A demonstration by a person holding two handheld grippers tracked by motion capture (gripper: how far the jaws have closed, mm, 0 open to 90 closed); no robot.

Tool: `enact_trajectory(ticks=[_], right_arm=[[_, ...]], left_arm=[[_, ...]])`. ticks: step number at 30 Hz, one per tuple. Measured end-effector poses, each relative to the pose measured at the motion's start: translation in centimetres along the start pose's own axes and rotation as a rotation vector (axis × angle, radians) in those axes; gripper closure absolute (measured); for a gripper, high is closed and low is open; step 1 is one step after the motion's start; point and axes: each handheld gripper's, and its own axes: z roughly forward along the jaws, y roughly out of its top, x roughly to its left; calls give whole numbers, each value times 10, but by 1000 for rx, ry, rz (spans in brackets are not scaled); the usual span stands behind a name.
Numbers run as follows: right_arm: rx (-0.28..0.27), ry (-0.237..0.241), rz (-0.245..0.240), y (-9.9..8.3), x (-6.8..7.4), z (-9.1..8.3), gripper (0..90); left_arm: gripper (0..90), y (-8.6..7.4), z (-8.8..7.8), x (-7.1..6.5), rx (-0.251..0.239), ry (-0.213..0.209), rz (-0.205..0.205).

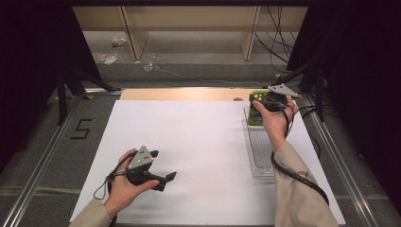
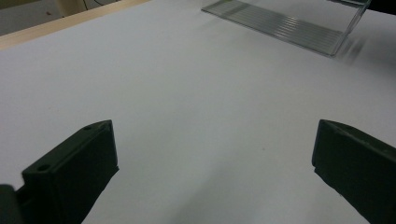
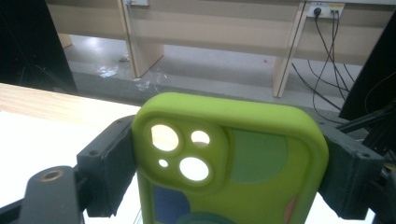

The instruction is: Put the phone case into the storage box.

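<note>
Lab: curtained rig frame [image 1: 61, 99], trailing cables [image 1: 279, 38]

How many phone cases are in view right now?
1. The green phone case sits clamped between the right gripper jaws, above the far end of the clear tray. Others could be hidden behind the hand.

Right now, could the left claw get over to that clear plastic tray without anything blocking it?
Probably yes. The left claw stands open and holds nothing, and only bare white sheet lies between it and the clear tray. The right claw, shut on a green phone case, is at the tray's far end, leaving the near end free.
</note>
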Motion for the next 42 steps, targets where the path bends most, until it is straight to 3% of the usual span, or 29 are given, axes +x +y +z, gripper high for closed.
enact_trajectory(ticks=[42], right_arm=[[33,-26,11,-7,-4,16,178]], left_arm=[[0,0,0,0,0,-2,-2]])
